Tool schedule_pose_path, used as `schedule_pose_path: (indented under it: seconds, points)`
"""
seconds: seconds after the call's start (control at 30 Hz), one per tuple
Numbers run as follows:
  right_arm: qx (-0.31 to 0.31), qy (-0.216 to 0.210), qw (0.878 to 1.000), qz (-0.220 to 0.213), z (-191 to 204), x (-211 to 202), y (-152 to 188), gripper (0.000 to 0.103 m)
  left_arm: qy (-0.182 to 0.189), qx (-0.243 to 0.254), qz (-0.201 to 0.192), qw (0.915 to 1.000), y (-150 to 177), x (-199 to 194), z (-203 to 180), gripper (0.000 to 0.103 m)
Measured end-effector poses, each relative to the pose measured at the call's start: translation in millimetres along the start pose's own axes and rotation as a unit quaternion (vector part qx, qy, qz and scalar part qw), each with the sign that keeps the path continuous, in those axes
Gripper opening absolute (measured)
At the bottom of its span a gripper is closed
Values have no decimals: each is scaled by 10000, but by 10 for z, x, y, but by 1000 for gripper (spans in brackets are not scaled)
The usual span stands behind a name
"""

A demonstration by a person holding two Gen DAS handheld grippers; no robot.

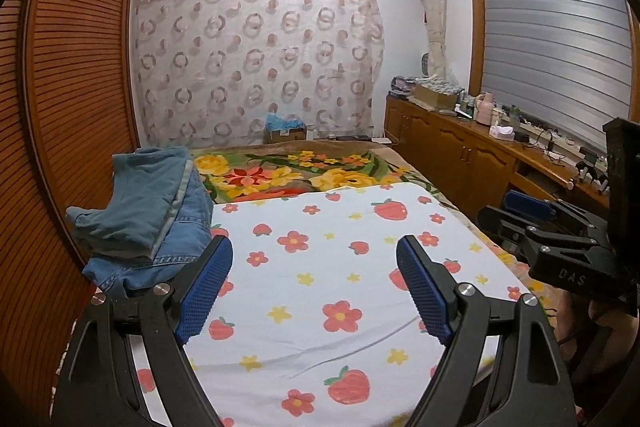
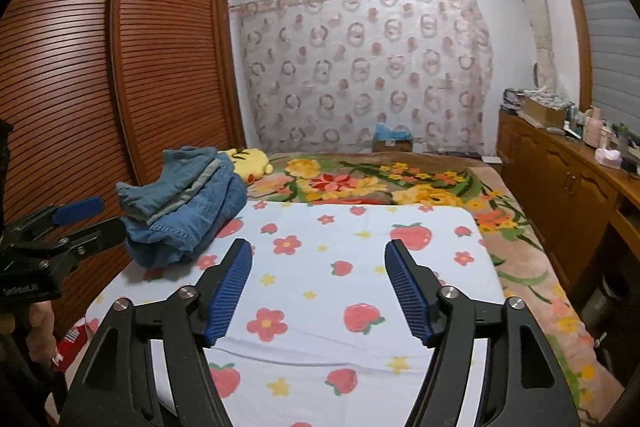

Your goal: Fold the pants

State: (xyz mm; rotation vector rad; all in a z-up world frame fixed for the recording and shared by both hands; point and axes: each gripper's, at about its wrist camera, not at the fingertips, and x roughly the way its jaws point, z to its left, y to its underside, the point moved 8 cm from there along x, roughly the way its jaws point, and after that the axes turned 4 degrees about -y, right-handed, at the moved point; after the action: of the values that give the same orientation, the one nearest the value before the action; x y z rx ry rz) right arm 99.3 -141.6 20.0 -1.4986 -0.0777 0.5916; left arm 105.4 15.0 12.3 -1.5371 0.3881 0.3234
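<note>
A bedroom, with a strawberry-print sheet (image 1: 320,267) spread over the bed. Left of the sheet stands a slatted wooden wardrobe (image 1: 72,107). A heap of blue pants (image 1: 160,211) rests on the sheet's far left corner. Over the sheet's near edge, the left gripper (image 1: 314,259) hangs with fingers spread and empty. To its right the right gripper (image 2: 318,263) has its fingers released too, nothing between them.

Two grippers: the left gripper (image 1: 314,247) and the right gripper (image 2: 318,253); two folded garments in one pile (image 1: 148,215), a teal one on top of blue denim; one strawberry sheet (image 2: 360,267); one yellow plush toy (image 2: 252,161).
</note>
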Motion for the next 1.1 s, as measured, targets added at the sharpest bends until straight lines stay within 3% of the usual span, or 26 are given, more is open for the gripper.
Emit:
schedule_pose_path:
  seconds: [0.27,1.1]
  points:
    - [68,204,9997,-80,59,-88,29,73,-39,-16,13,10000,20,-42,-19,85]
    - [52,160,9998,-67,-26,-88,48,72,-115,-70,47,9999,104,-92,6,85]
